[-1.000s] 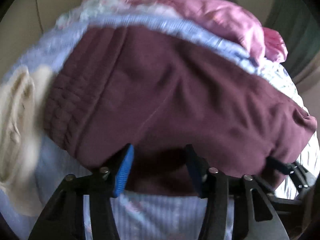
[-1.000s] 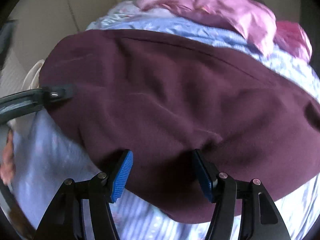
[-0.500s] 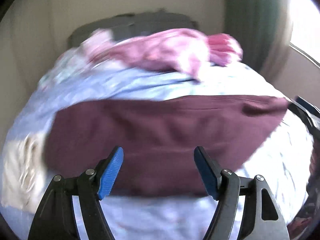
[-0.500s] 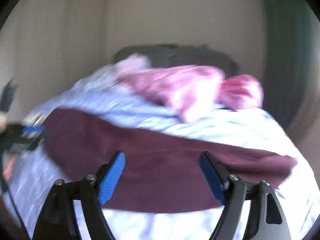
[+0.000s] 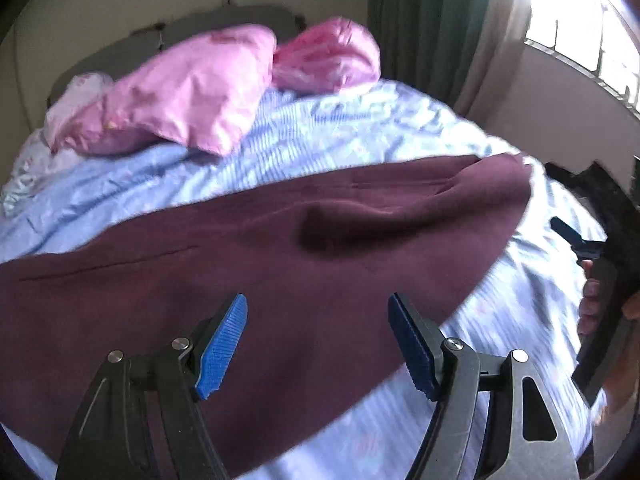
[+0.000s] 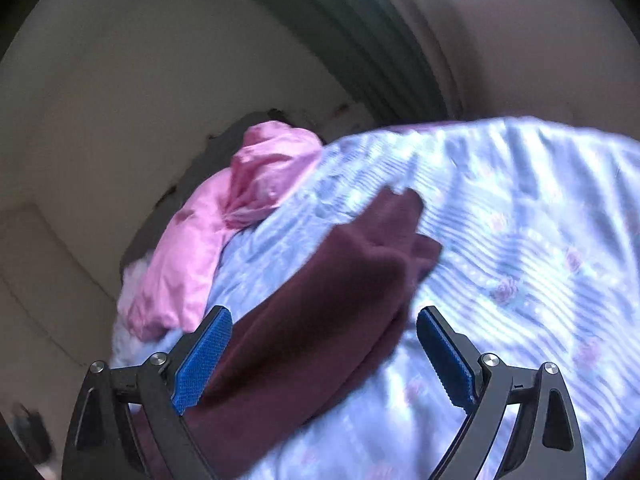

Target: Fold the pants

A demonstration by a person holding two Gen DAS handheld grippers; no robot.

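The maroon pants (image 5: 280, 264) lie spread flat on the bed (image 5: 360, 136), running in the left wrist view from 8 o'clock up toward 2 o'clock over the pale blue striped, flowered cover. The left gripper (image 5: 318, 340) hangs above them, released, its blue pads wide apart with nothing pinched between; its jaws have just been opening. Only this view shows the bright window (image 5: 592, 40) at 1 o'clock, both pink pillows (image 5: 192, 88) against the dark headboard at 11 o'clock, and a hand (image 5: 592, 312) at 3 o'clock holding the handle of the other tool.

The right wrist view is tilted and blurred. It alone shows the cuff end of the pants (image 6: 332, 292), a doubled layer reaching toward 1 o'clock near the middle of the frame. The right gripper (image 6: 324, 356) is released too, having just been opening, with the cloth below its gap but untouched by the pads. A green curtain (image 6: 360, 36) runs along 12 o'clock
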